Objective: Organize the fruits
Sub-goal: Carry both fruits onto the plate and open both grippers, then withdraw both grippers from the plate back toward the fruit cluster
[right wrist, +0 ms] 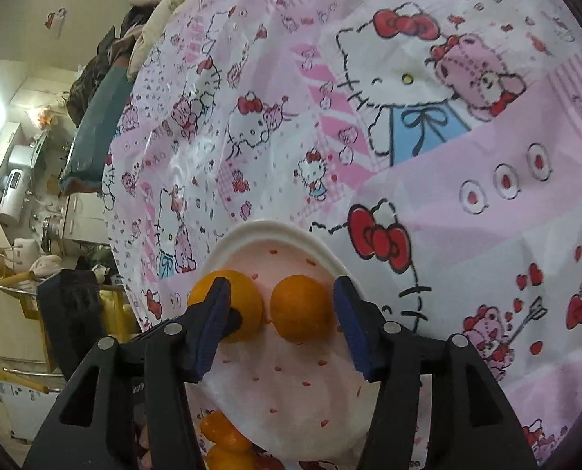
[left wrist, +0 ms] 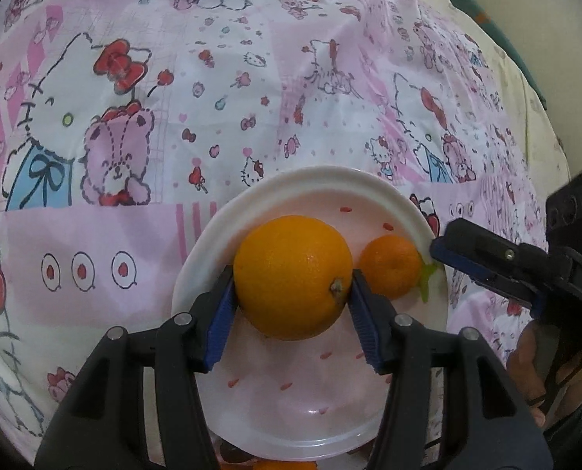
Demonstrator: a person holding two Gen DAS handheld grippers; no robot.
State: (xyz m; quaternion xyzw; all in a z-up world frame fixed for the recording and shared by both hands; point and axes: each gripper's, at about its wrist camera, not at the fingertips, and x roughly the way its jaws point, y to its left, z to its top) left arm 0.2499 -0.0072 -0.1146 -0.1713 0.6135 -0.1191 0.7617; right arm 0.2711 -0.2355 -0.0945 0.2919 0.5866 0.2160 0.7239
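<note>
**Left gripper holds the big orange over the plate; right stands apart around the small one**

Your left gripper (left wrist: 292, 297) clamps the large orange (left wrist: 292, 276) between its blue pads (left wrist: 222, 313), low over the white plate (left wrist: 212, 231). Your right gripper (right wrist: 281, 321) stands parted, pads clear on both sides of the small orange (right wrist: 300, 307), which sits on the plate at about three o'clock of the large one in the left wrist view.

Both fruits look firm, round and moderately heavy for their size, with waxy peel that could roll or slip under a pinch placed off-centre. You do well to grip across the widest girth, as the left pads do, with the stem nub (left wrist: 337, 286) kept clear of the pad. The skin probably bruises under hard squeezing, so moderate pressure seems wise.

The plate appears light and shallow, so a nudge at its rim may tip it, and it rests on soft bedding. The pink cartoon-print sheet (left wrist: 173, 117) lies smooth but yielding. More oranges (right wrist: 224, 436) lie at the plate's six o'clock edge. At nine o'clock in the right wrist view the cluttered room (right wrist: 24, 196) opens up.
</note>
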